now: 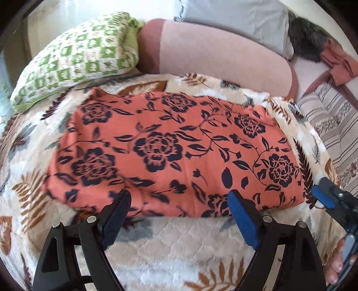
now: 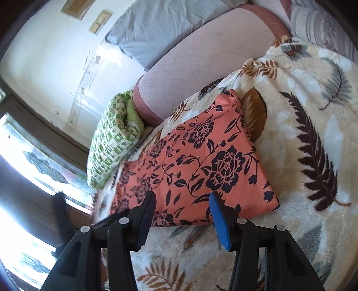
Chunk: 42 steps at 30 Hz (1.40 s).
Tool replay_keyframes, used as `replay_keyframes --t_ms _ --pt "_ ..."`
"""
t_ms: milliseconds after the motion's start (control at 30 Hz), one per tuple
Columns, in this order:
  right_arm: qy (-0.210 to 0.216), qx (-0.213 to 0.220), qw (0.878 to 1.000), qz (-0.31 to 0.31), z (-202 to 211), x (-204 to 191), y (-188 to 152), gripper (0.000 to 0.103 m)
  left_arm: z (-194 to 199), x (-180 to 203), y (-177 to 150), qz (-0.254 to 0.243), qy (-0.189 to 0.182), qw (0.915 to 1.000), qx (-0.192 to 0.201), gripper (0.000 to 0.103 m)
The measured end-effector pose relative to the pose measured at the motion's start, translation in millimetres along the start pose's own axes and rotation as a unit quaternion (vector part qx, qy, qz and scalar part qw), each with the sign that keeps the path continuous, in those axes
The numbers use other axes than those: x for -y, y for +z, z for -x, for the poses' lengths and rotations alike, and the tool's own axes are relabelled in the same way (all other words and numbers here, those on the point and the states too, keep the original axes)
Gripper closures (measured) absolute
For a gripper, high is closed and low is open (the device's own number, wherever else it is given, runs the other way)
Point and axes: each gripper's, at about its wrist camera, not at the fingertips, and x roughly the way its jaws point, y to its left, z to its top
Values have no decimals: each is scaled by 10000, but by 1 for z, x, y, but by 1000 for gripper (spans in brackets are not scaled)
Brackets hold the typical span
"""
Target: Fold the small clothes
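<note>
An orange cloth with dark blue flowers (image 1: 170, 150) lies folded flat as a long rectangle on a cream leaf-print blanket (image 1: 174, 250). My left gripper (image 1: 179, 201) is open and empty, its jaws at the cloth's near edge. My right gripper (image 2: 182, 204) is open and empty at the near edge, close to the cloth's right corner (image 2: 192, 170). The right gripper also shows at the right edge of the left wrist view (image 1: 329, 197).
A green-and-white pillow (image 1: 73, 60) lies at the back left, a pink bolster (image 1: 219, 58) behind the cloth, a grey pillow (image 1: 237, 20) beyond it. A striped cushion (image 1: 333, 125) is at the right. A window (image 2: 26, 179) is at the left.
</note>
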Motion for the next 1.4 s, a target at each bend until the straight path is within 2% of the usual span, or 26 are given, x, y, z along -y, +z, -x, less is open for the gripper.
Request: replay_keyframes --t_ms 267,467,567,667,733,833,933,1100,1200,1267,1333,1400 --pt "-70 -135 9997 209 -21 -9 3 50 22 -24 -10 78 335 9994 6 15" --pt "-177 -311 9982 491 -54 -18 22 50 34 -48 -23 266 533 9982 -58 15" --pt "-209 -543 9966 590 -76 -21 25 50 41 -63 -31 438 662 9968 -29 15" --pt "-510 -837 9928 692 -100 -20 22 50 44 -82 -34 691 799 9944 -97 15" --pt "-857 -1426 9847 514 -124 -6 14 49 47 -99 -35 1055 828 9909 -104 15" --pt "-714 -1310 9881 371 -115 -4 16 50 52 -121 -35 1593 777 9841 -79 15" --pt "-165 -1064 9938 268 -95 -9 21 50 55 -135 -35 1914 758 9786 14 15" --pt "284 -732 9962 374 -79 -20 22 50 46 -157 -40 2551 560 9652 -103 15" --pt "392 -673 9960 441 -75 -27 20 50 36 -165 -48 3032 175 9527 -142 15" --pt "391 -643 9960 480 -75 -31 20 50 27 -167 -49 3225 75 9465 -92 16" --pt "397 -642 9961 467 -74 -31 19 50 17 -168 -46 3349 30 9422 -72 21" --pt "368 -658 9962 434 -74 -31 19 50 3 -173 -43 3573 -73 9339 -105 29"
